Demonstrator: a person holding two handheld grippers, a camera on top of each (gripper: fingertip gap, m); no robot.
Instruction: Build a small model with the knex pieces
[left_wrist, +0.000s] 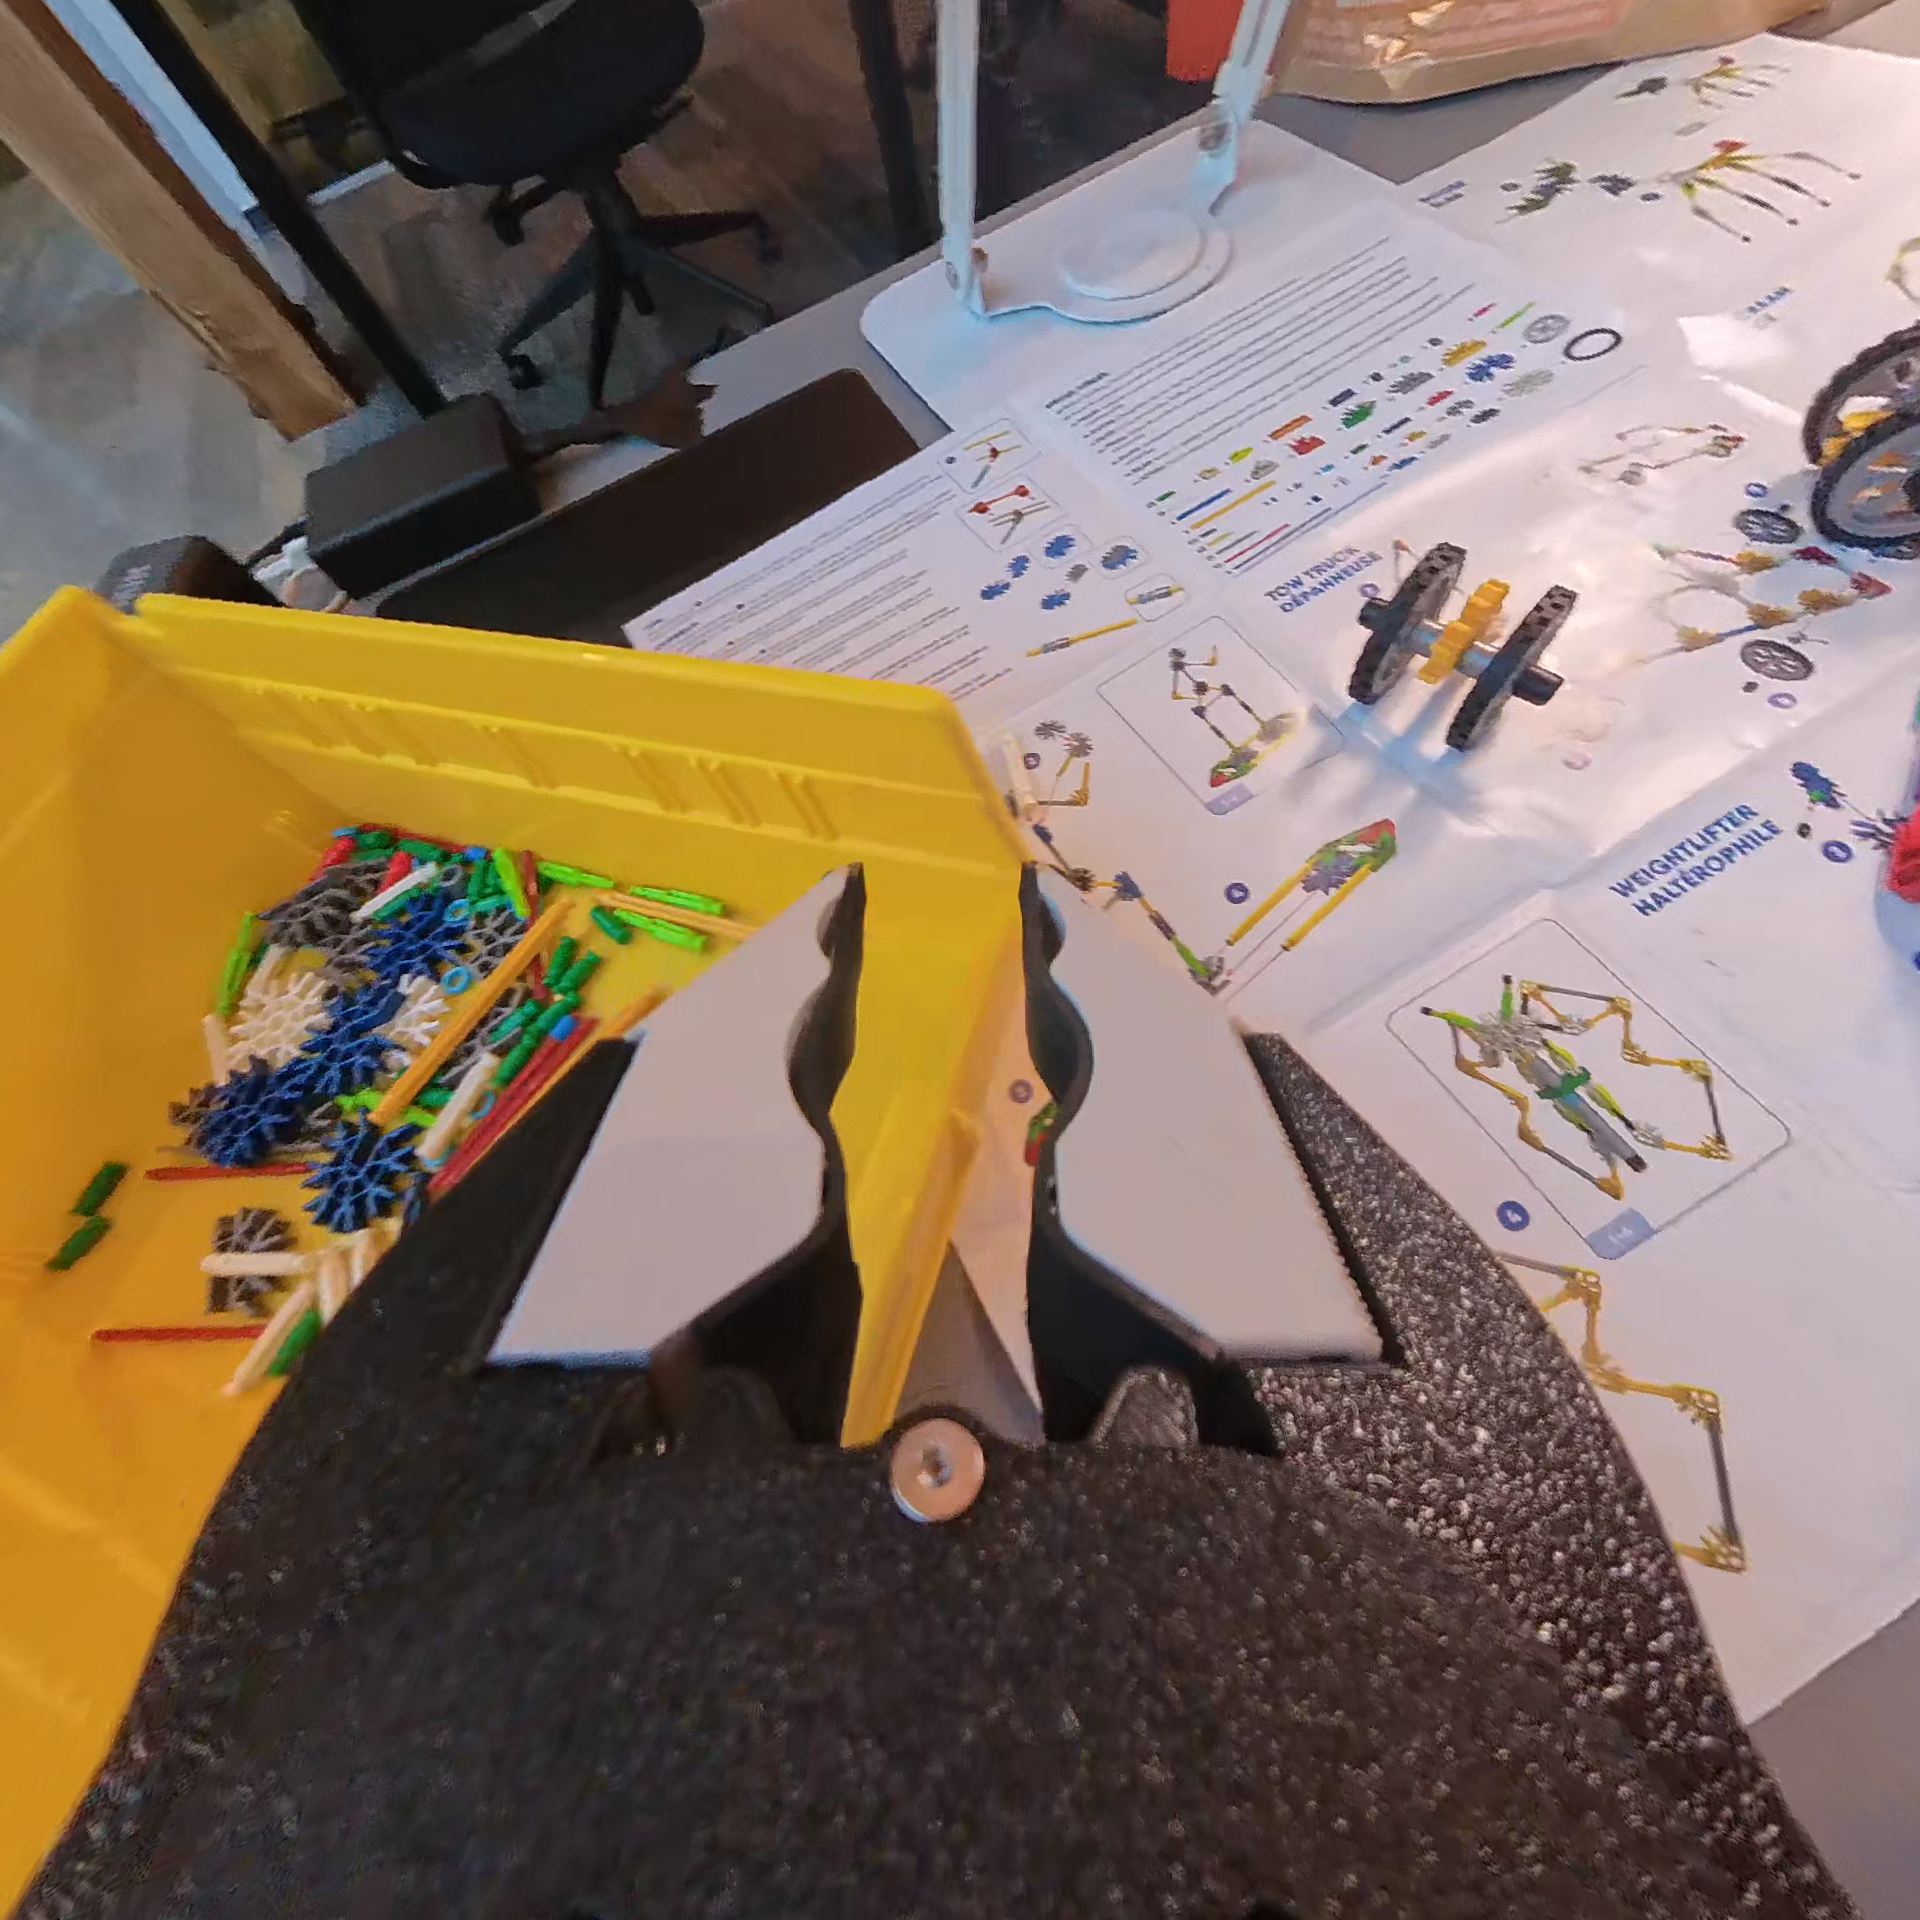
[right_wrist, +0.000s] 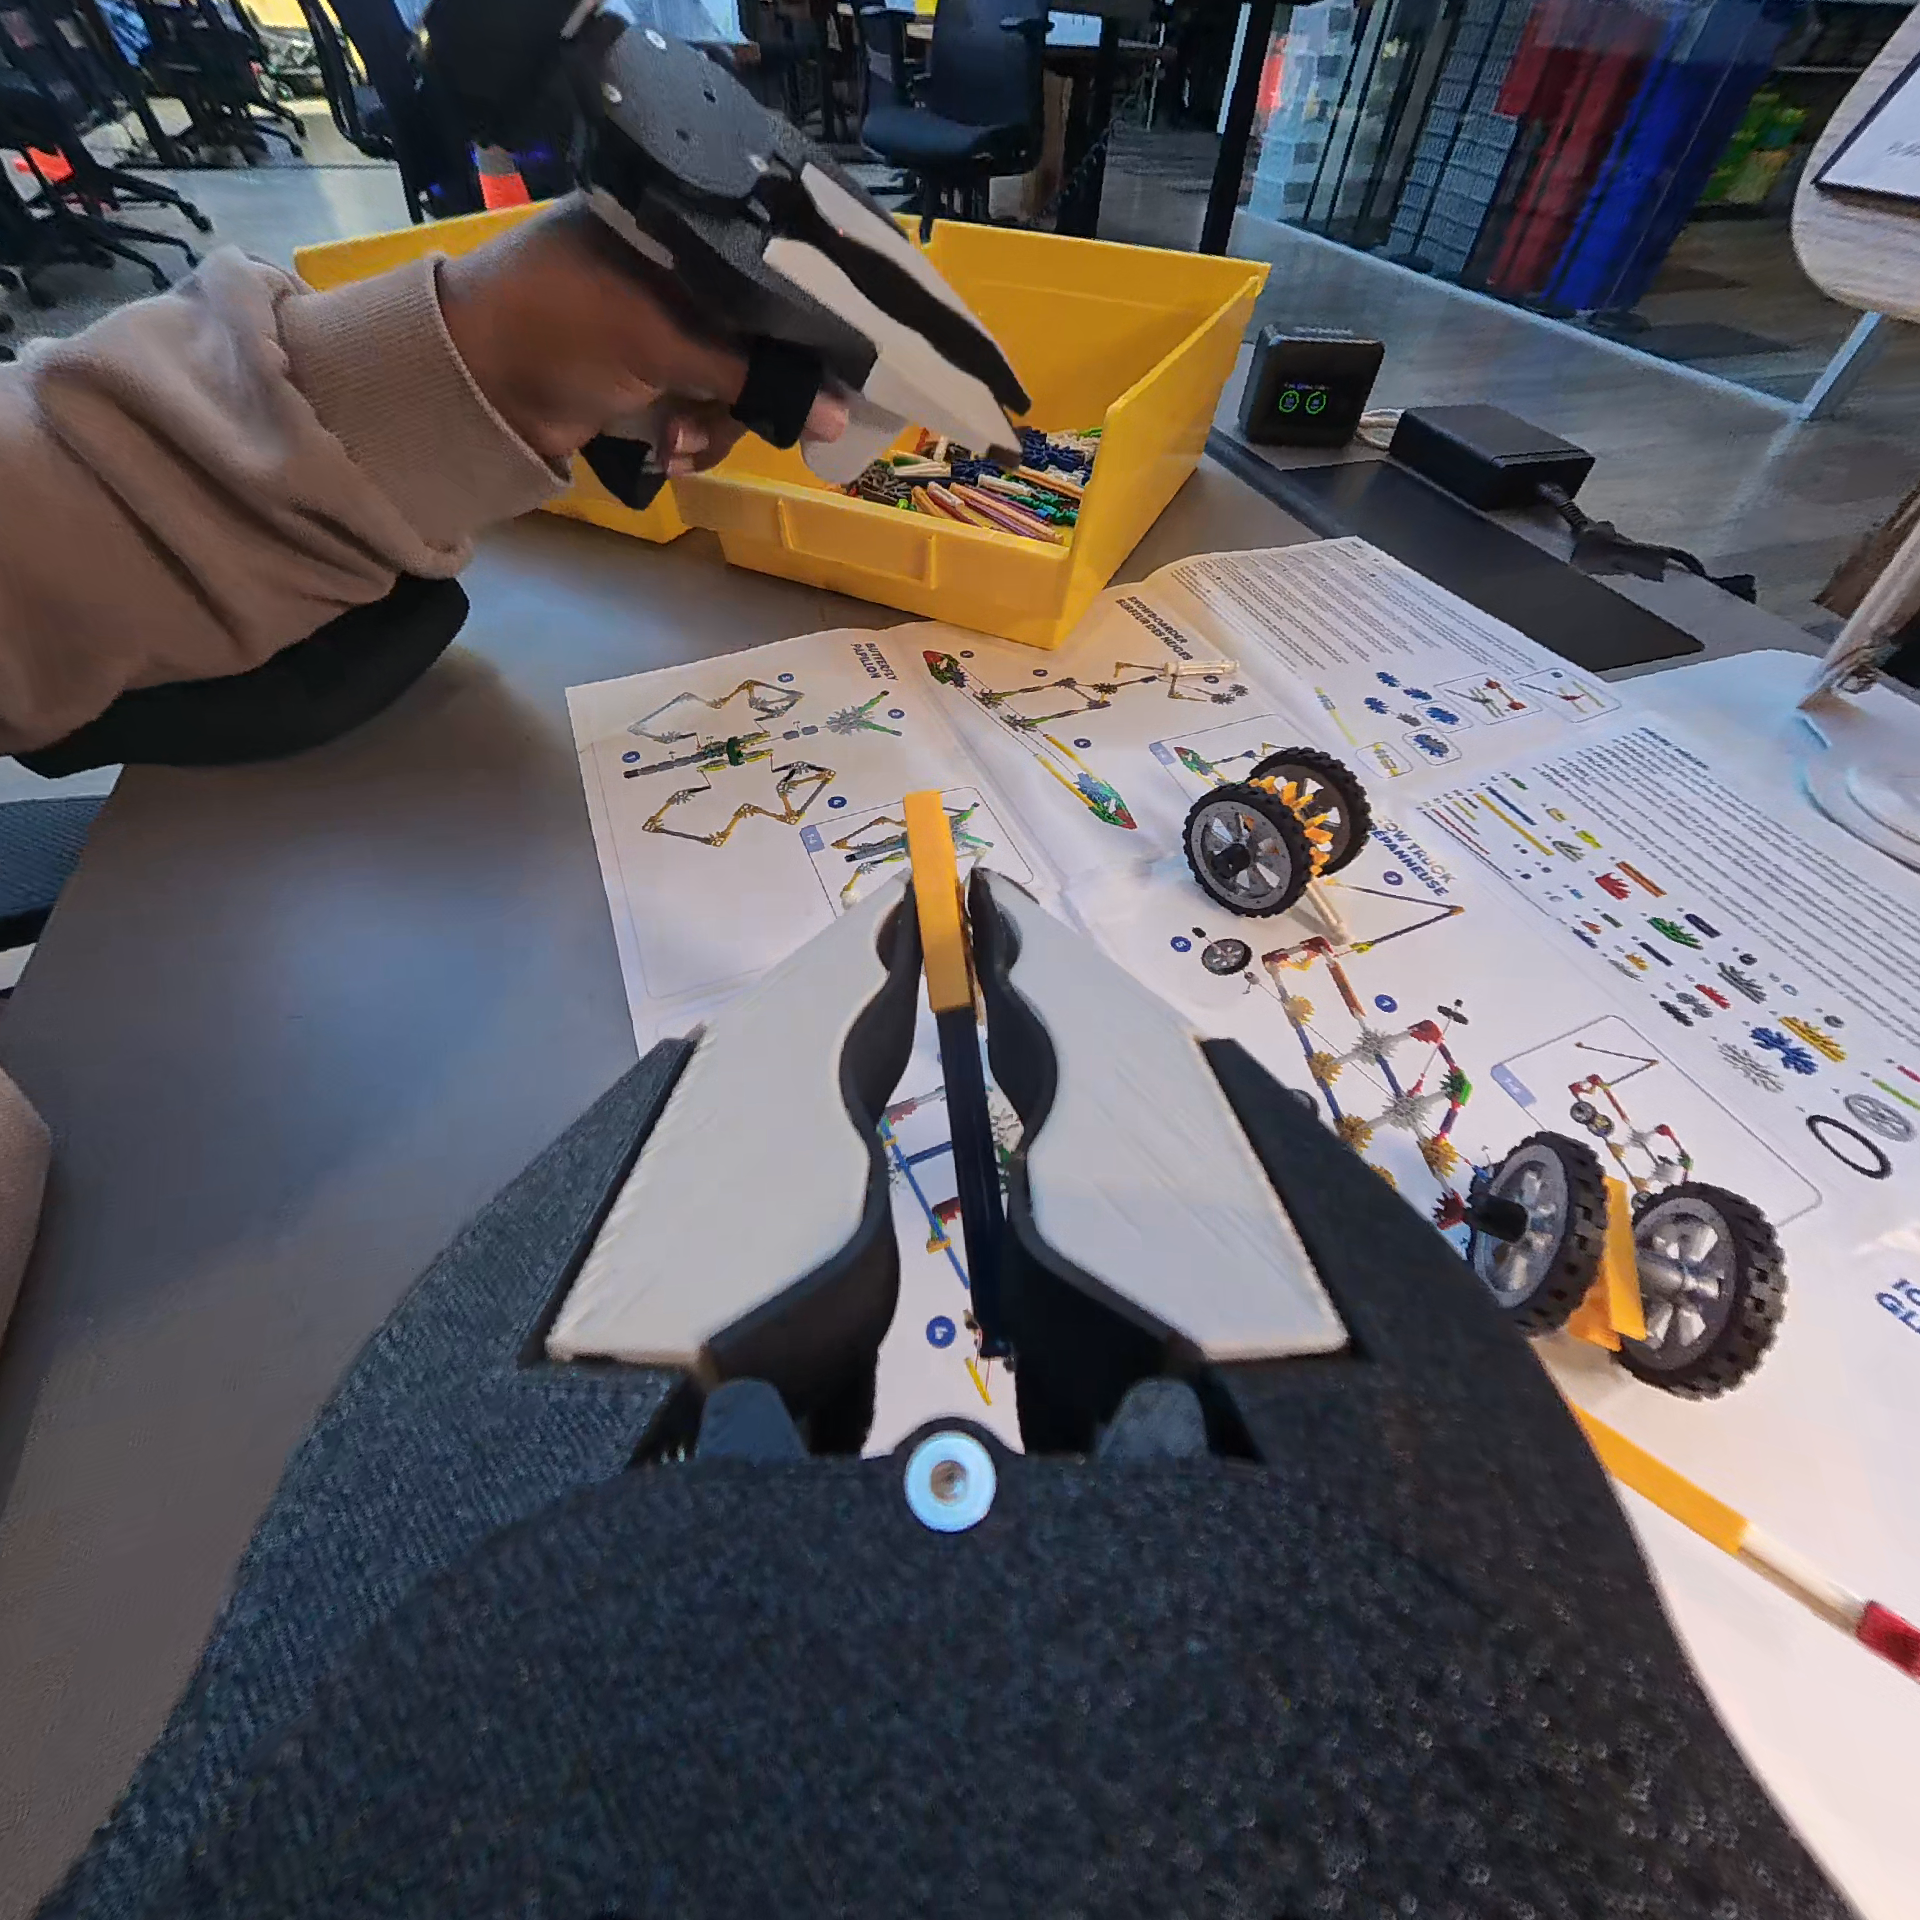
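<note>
A yellow-and-dark-blue plastic rod piece is pinched between the narrowed fingers of the right gripper, above the printed paper instruction sheet.

The left gripper is held over the corner of the yellow plastic bin of small coloured building pieces, its fingers somewhat apart and empty. Two wheel-and-axle assemblies are seen on the sheet.

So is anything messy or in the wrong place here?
Nothing looks spilled or broken. The loose building pieces lie jumbled, but all inside the yellow bin. The two wheel sets stand on the instruction sheet, and a long rod lies across its near edge.
</note>
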